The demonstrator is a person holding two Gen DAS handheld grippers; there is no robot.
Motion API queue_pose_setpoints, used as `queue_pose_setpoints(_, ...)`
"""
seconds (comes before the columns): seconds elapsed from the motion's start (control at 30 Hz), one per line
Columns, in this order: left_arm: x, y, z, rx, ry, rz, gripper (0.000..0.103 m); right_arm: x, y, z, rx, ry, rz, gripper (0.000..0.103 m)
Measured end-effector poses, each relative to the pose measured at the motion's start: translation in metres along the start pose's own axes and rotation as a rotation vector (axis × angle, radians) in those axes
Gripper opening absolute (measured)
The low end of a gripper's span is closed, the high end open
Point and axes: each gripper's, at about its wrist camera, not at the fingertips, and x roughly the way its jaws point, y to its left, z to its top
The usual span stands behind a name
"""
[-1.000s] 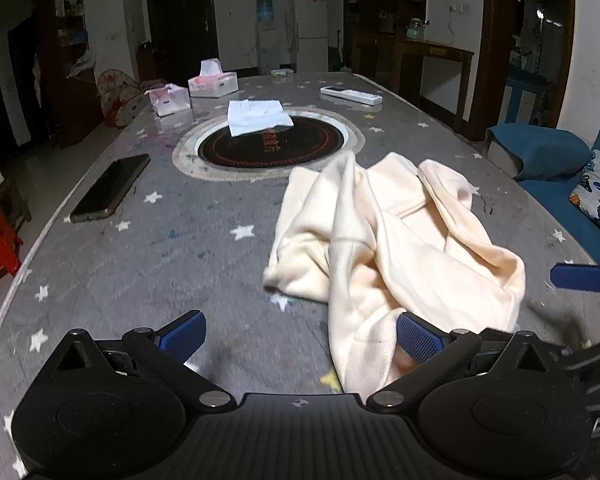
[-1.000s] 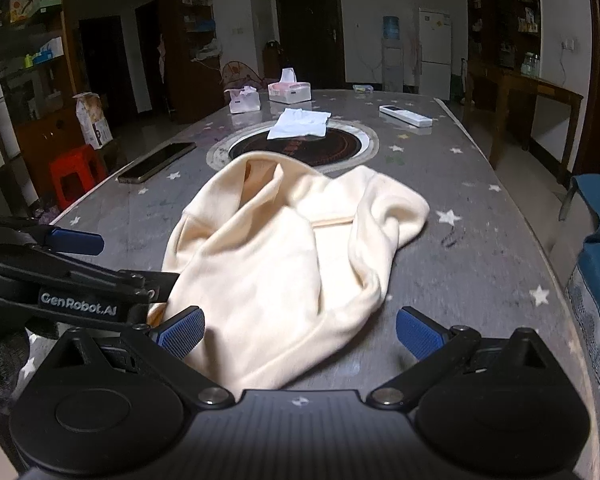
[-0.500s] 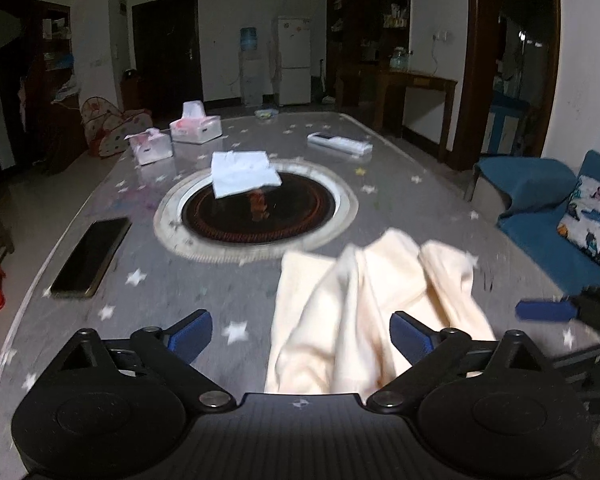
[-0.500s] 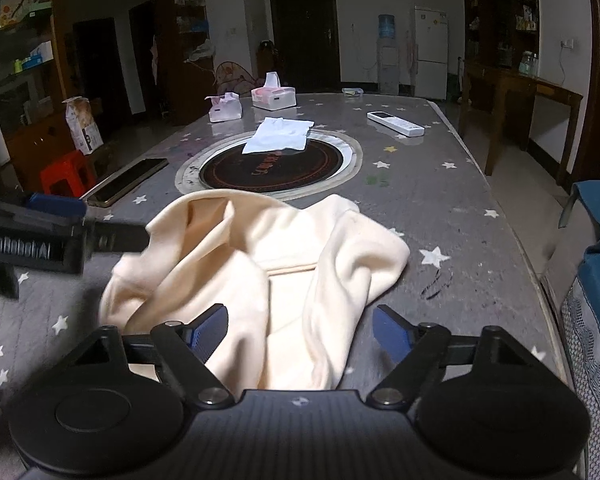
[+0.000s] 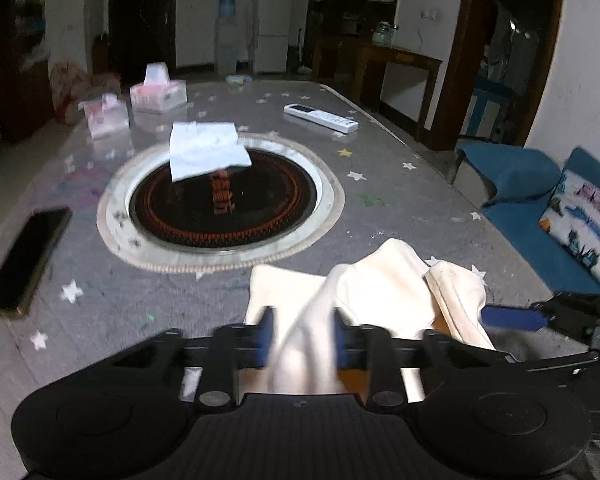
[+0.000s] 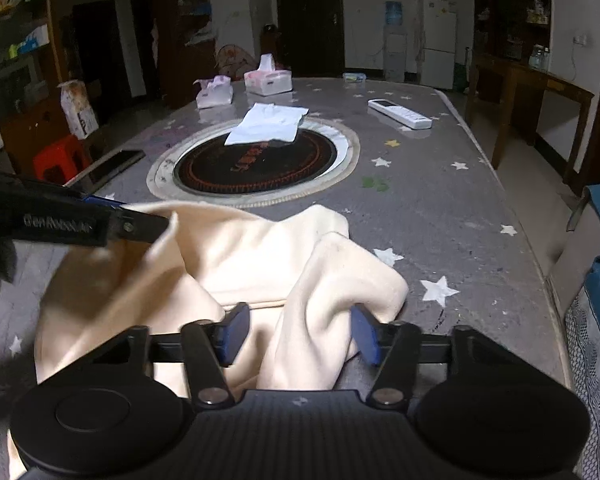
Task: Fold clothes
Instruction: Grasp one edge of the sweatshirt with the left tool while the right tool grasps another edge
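A crumpled cream garment (image 5: 380,300) lies at the near edge of the grey star-patterned table (image 5: 400,208). In the left wrist view my left gripper (image 5: 302,340) has its blue pads close together with a fold of the cream cloth between them. In the right wrist view the garment (image 6: 228,264) bunches in front of my right gripper (image 6: 298,334), whose pads are partly closed around a thick ridge of cloth. The left gripper's body (image 6: 60,220) shows at the left of that view, on the garment's left edge.
A round black cooktop (image 5: 220,204) is set in the table's middle with a folded white cloth (image 5: 206,152) on its far rim. A phone (image 5: 24,260) lies left, a remote (image 5: 320,118) far right, tissue boxes (image 5: 158,94) at the back. A blue sofa (image 5: 540,220) stands right.
Both grippers have moved in over the garment and their jaws have narrowed from wide open onto folds of the cloth. The garment is pulled nearer and bunched up.
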Motion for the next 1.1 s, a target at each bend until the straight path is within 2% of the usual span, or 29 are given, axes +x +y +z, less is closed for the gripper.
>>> queue_pose_setpoints(0.07, -0.005, 0.007, -0.002, -0.021, -0.012, -0.017, 0.014, 0.003, -0.002, -0.001, 0.001, 0.010, 0.016, 0.033)
queue_pose_setpoints(0.1, -0.010, 0.010, -0.003, -0.032, -0.019, -0.024, 0.014, 0.003, -0.003, -0.002, 0.002, 0.012, 0.015, 0.029)
queue_pose_setpoints(0.17, -0.018, 0.016, -0.005, -0.054, -0.034, -0.037, 0.013, 0.002, -0.008, -0.003, 0.010, 0.011, 0.012, 0.016)
queue_pose_setpoints(0.27, -0.028, 0.025, -0.010, -0.081, -0.051, -0.043, 0.011, -0.005, -0.014, -0.003, 0.022, -0.006, -0.001, 0.008)
queue_pose_setpoints(0.5, -0.057, 0.042, -0.028, -0.142, -0.083, -0.066, 0.011, -0.017, -0.023, -0.003, 0.052, -0.018, -0.100, 0.009)
queue_pose_setpoints(0.57, -0.061, 0.044, -0.032, -0.145, -0.085, -0.064, 0.011, -0.023, -0.016, 0.000, 0.042, -0.038, -0.105, 0.014)
queue_pose_setpoints(0.63, -0.063, 0.047, -0.036, -0.153, -0.085, -0.066, 0.011, -0.030, -0.002, 0.004, 0.011, -0.066, -0.056, 0.016)
queue_pose_setpoints(0.7, -0.065, 0.051, -0.039, -0.161, -0.085, -0.067, 0.011, -0.036, 0.015, 0.008, -0.028, -0.082, 0.027, 0.019)
queue_pose_setpoints(0.77, -0.067, 0.054, -0.042, -0.169, -0.086, -0.069, 0.011, -0.038, 0.034, 0.013, -0.073, -0.089, 0.126, 0.032)
queue_pose_setpoints(0.87, -0.069, 0.059, -0.046, -0.181, -0.086, -0.072, 0.011, -0.037, 0.062, 0.018, -0.139, -0.084, 0.266, 0.036)
queue_pose_setpoints(0.97, -0.072, 0.061, -0.048, -0.187, -0.085, -0.079, 0.011, -0.028, 0.086, 0.017, -0.200, -0.060, 0.308, 0.036)
queue_pose_setpoints(1.1, -0.073, 0.062, -0.050, -0.185, -0.083, -0.083, 0.015, -0.008, 0.106, 0.014, -0.255, -0.014, 0.296, 0.033)
